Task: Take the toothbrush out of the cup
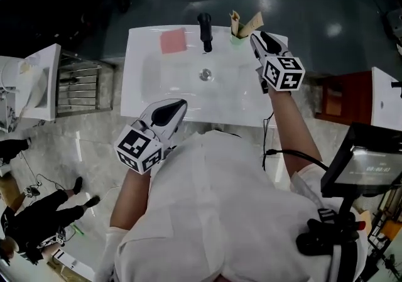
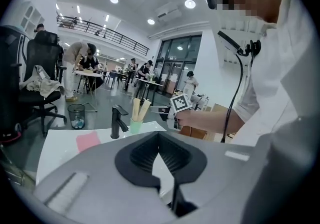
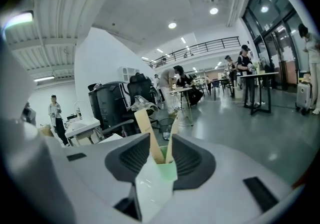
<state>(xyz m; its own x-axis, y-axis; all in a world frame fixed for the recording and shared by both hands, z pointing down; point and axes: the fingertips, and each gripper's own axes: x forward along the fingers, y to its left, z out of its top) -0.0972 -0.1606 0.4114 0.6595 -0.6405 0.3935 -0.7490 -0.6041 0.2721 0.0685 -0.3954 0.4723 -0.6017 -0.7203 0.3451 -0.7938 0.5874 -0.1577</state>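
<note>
- all of the task is left: the green cup (image 1: pixel 237 40) stands at the white sink's (image 1: pixel 144 80) back edge.
- my right tongs (image 1: pixel 255 37) are released beside it; my left tongs (image 1: pixel 179 105) are clenched on nothing.
- both toothbrushes (image 1: pixel 236 22) stand inside the cup.

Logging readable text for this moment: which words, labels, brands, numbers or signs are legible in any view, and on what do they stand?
No text can be read in any view.
Screen at the head view's right: pale digits, too blurred to read.
Left marker cube and right marker cube: black-and-white square patterns only, no letters.
Cup: no print visible.
</note>
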